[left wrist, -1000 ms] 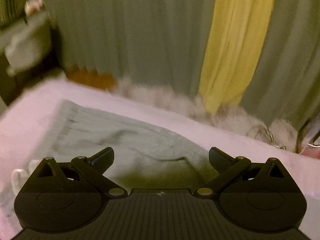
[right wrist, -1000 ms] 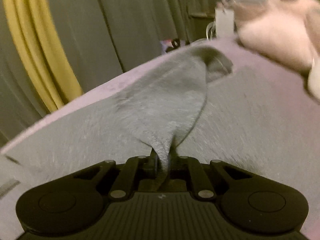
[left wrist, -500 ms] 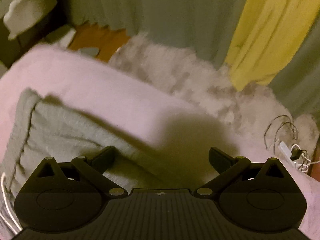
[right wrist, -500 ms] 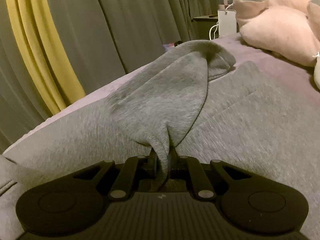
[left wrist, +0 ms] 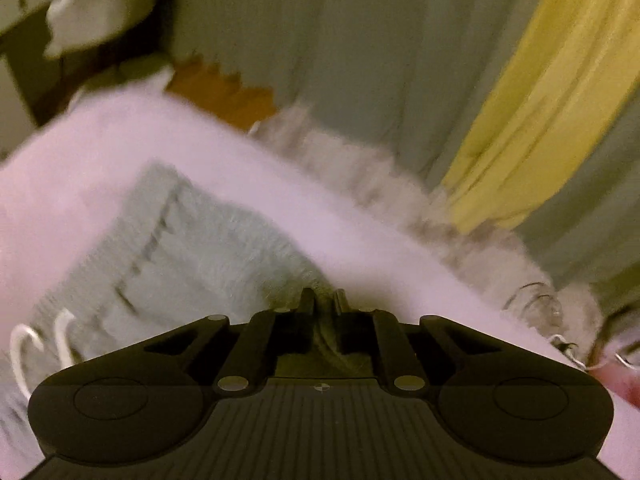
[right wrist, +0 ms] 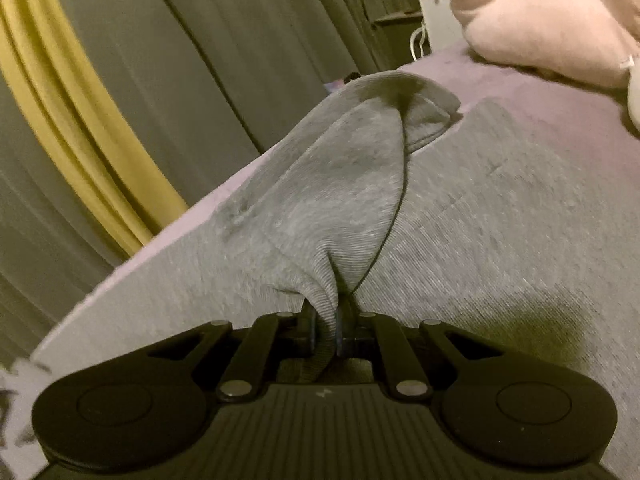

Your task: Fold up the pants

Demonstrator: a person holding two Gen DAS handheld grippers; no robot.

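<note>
Mid-fold: the right gripper (right wrist: 324, 320) pinches a raised leg of the pants (right wrist: 320, 208) at frame centre, the left gripper (left wrist: 323, 304) looks nipped on their edge; next, carry both across together.

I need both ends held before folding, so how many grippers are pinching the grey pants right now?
2. The right gripper pinches a lifted fold of the grey pants; the left gripper looks shut on their edge, though blurred.

pants (right wrist: 500, 240) on bed (right wrist: 540, 92), spread near to far | raised fold (right wrist: 328, 184) left of flat part, near end in right tongs (right wrist: 325, 320) | plush (right wrist: 540, 24) far right on bed | curtain (right wrist: 180, 60) behind bed | left tongs (left wrist: 323, 300) at pants (left wrist: 192, 248) right edge | rug (left wrist: 360, 172) beyond bed (left wrist: 100, 152)
</note>
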